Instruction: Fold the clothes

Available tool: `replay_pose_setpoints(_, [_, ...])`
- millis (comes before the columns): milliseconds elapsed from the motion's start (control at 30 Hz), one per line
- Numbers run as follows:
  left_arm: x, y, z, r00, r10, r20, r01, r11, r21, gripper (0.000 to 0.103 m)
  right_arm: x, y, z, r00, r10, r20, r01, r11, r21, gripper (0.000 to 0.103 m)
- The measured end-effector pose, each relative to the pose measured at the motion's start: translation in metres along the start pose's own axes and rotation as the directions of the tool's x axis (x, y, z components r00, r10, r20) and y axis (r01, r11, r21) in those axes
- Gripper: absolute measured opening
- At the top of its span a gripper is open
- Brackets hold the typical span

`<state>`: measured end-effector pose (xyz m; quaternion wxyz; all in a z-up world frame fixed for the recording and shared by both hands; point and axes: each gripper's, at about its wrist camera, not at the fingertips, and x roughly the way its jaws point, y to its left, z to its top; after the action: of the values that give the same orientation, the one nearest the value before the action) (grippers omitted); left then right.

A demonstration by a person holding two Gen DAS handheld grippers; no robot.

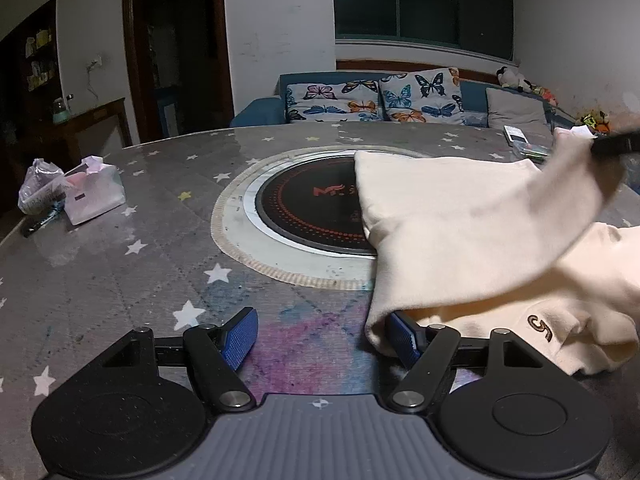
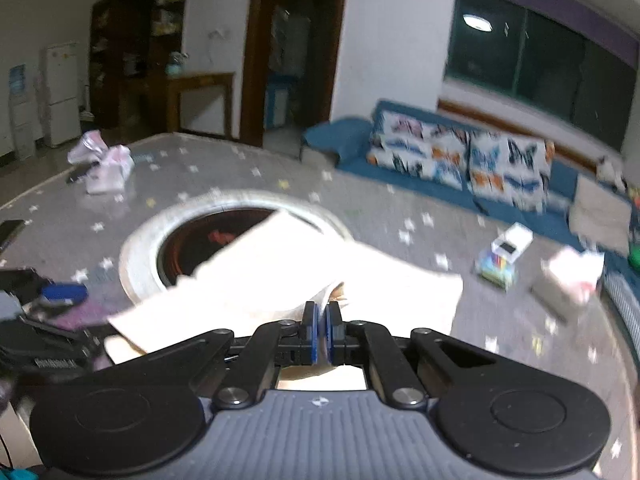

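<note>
A cream garment (image 1: 472, 232) lies on the star-patterned table at the right of the left wrist view, partly over the round black cooktop (image 1: 308, 204). My left gripper (image 1: 324, 336) is open low over the table; its right finger touches the garment's near corner. My right gripper (image 2: 321, 320) is shut on a fold of the cream garment (image 2: 280, 272) and holds it lifted above the table. It shows in the left wrist view (image 1: 612, 146) at the far right, pulling the cloth up. The right wrist view is blurred by motion.
A tissue box and plastic bag (image 1: 80, 192) sit at the table's far left. A small white box with coloured items (image 2: 504, 256) and another tissue pack (image 2: 568, 280) lie at the right. A blue sofa with butterfly cushions (image 1: 372, 98) stands behind the table.
</note>
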<state>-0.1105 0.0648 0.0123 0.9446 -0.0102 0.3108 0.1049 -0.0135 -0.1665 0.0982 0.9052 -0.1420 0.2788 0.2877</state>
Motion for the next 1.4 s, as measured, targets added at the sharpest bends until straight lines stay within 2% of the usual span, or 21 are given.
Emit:
replay_pose_setpoints(300, [-0.003,0.004,0.000,1.000,0.011,-0.016,-0.011,1.000,0.004,0.073,0.031,-0.018,-0.050,0.987,-0.004,-0.160,0.024,0.992,0.124,0.006])
replay_pose_setpoints(500, [-0.015,0.010,0.002,0.999,-0.040,-0.030,0.040,0.999,0.027,0.073,0.022,-0.022,-0.046,0.993,0.000,-0.120,0.016,0.991,0.135,0.009])
replay_pose_setpoints(700, [-0.032,0.010,0.018,0.994,-0.104,0.019,0.103,0.994,0.030,0.072,0.025,-0.015,-0.039,0.995,0.055,-0.080,-0.043,0.989,0.143,0.010])
replay_pose_setpoints(867, [-0.017,-0.002,0.039,0.971,-0.235,0.036,0.237,0.971,-0.037,0.068,0.034,-0.011,-0.043,0.993,0.085,-0.082,-0.070,0.982,0.175,0.011])
replay_pose_setpoints(1067, [0.028,-0.018,0.060,0.943,-0.332,-0.002,0.330,0.936,-0.123,0.053,0.038,-0.010,-0.050,0.991,0.104,-0.089,-0.085,0.977,0.196,0.013])
replay_pose_setpoints(1133, [0.041,-0.019,0.063,0.943,-0.332,-0.021,0.325,0.935,-0.142,0.053,0.039,-0.012,-0.052,0.990,0.105,-0.092,-0.085,0.975,0.206,0.014])
replay_pose_setpoints(1333, [0.066,-0.018,0.059,0.960,-0.267,-0.088,0.255,0.959,-0.126,0.051,0.040,-0.019,-0.060,0.990,0.104,-0.100,-0.077,0.968,0.240,0.015])
replay_pose_setpoints(1400, [0.065,-0.020,0.059,0.962,-0.259,-0.089,0.248,0.962,-0.113,0.051,0.033,-0.023,-0.061,0.992,0.096,-0.086,-0.071,0.966,0.250,0.021])
